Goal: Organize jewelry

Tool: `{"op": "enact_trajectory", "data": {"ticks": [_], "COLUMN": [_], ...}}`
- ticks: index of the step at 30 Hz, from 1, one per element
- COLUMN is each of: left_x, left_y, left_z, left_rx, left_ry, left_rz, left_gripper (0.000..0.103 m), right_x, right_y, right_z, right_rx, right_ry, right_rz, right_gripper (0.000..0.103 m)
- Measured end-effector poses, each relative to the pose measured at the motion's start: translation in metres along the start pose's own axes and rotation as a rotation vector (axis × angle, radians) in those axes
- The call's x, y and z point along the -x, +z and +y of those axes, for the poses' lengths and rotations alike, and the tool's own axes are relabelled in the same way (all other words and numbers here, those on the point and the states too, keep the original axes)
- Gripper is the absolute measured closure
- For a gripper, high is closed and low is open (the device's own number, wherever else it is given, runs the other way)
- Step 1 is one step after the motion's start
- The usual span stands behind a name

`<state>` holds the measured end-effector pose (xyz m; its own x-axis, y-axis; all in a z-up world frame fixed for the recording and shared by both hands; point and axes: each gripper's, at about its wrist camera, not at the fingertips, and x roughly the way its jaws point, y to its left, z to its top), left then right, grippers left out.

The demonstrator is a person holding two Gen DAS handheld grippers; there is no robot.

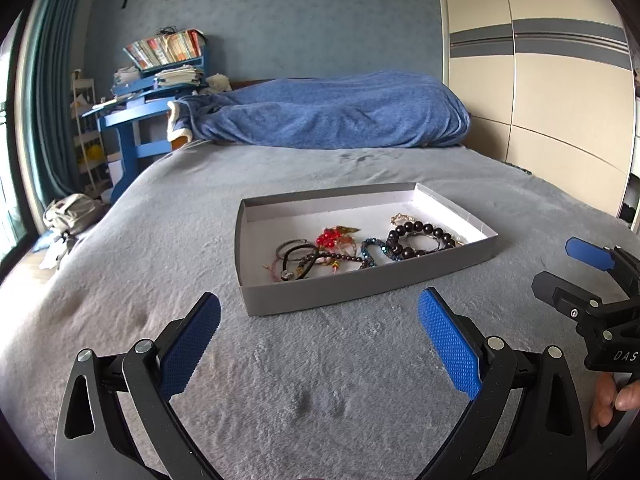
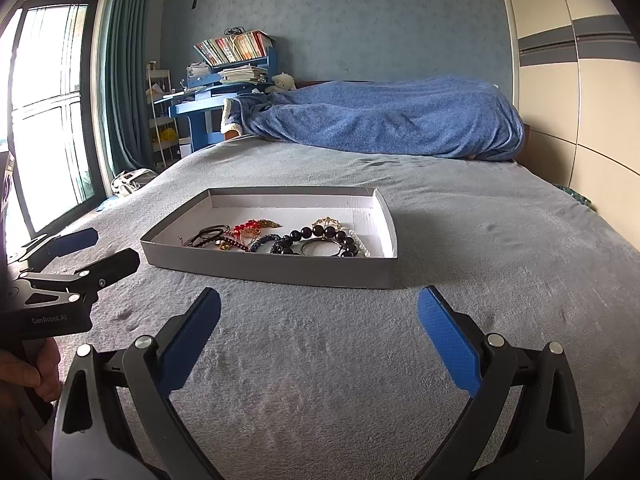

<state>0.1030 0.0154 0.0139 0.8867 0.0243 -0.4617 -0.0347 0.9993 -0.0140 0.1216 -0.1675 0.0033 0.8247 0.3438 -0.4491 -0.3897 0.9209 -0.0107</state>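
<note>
Jewelry (image 1: 352, 246) lies in a loose row inside a shallow grey tray (image 1: 360, 280) on the bed (image 1: 280, 380), the row running along the tray's long axis, which lies crosswise to both cameras. A dark beaded bracelet (image 1: 420, 236) sits toward the right end, black rings (image 1: 292, 250) toward the left, red beads (image 1: 328, 237) between. The left hand-held gripper (image 1: 320, 344) and right hand-held gripper (image 2: 320, 344) each point at the tray from short of its near wall, jaws spread wide and holding nothing.

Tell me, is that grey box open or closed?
Open: the grey box has no lid, and the bracelets lie exposed inside.
</note>
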Motion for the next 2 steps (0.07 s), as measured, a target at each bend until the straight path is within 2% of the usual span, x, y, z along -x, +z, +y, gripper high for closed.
{"op": "enact_trajectory", "data": {"ticks": [2], "left_x": [0.0000], "left_y": [-0.0003], "left_z": [0.0001], "left_rx": [0.000], "left_ry": [0.000], "left_rz": [0.001], "left_gripper": [0.005], "right_x": [-0.0005], "right_y": [-0.0006], "right_z": [0.0000], "right_rx": [0.000], "right_ry": [0.001], "right_rz": [0.000], "right_gripper": [0.006]}}
